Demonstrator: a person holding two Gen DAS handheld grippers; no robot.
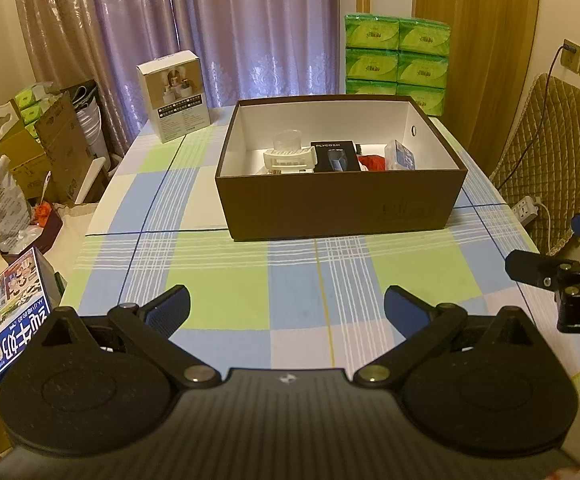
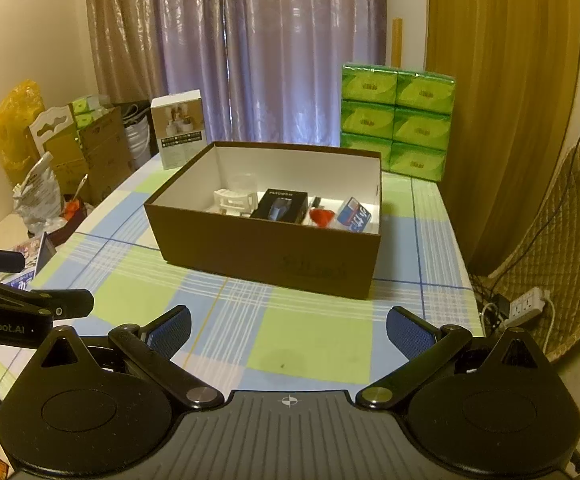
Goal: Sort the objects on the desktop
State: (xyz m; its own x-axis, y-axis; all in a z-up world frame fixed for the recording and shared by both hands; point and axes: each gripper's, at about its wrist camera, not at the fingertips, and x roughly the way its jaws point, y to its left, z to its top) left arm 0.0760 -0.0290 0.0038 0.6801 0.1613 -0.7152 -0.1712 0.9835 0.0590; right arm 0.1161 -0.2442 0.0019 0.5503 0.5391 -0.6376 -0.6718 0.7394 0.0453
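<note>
Brown box, open-topped, near the middle of the checked tablecloth. Inside, in a row along the near wall: a white rack with a clear cup behind it, a black carton, a red item (its kind unclear at this range) and a blue-and-white pack. The cloth around the box is bare, so the sorting appears largely done. Left gripper and right gripper hover low over the near cloth, jaws spread wide, holding nothing. A white carton and stacked green tissue packs stand at the far edge. Risk: the grippers sit close side by side; a careless swing could knock them together or shove the box.
</note>
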